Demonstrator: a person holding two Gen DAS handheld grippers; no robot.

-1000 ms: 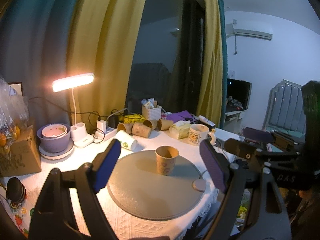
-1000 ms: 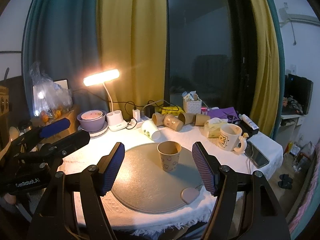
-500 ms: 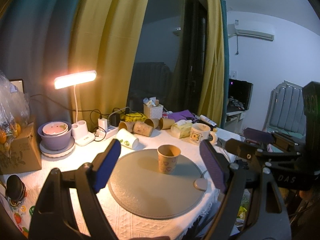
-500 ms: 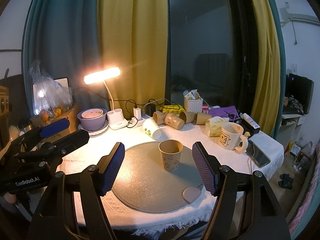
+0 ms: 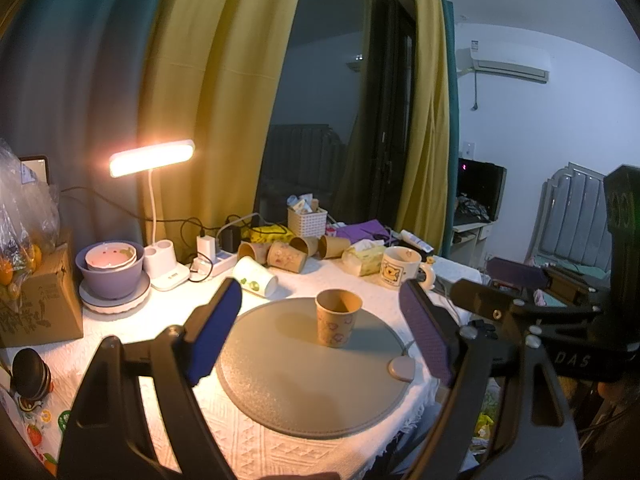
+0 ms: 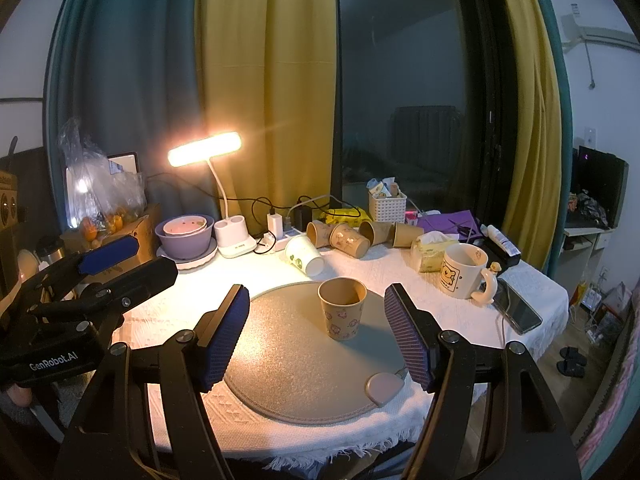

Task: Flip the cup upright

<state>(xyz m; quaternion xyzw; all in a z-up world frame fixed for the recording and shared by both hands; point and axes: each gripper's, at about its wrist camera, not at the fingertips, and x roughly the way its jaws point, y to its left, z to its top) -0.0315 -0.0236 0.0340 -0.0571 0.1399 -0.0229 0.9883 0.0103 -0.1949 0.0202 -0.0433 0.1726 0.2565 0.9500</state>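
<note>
Presently, a brown paper cup with a small printed pattern (image 5: 338, 323) (image 6: 342, 308) is being displayed upright, mouth up, on a round grey mat (image 5: 304, 384) (image 6: 296, 364) laid over a white textured tablecloth (image 6: 400, 264). The left gripper (image 5: 322, 336) is being held wide apart, nothing gripped. The right gripper (image 6: 318, 336) is likewise being held spread and empty, the cup being framed between its pads, untouched.
</note>
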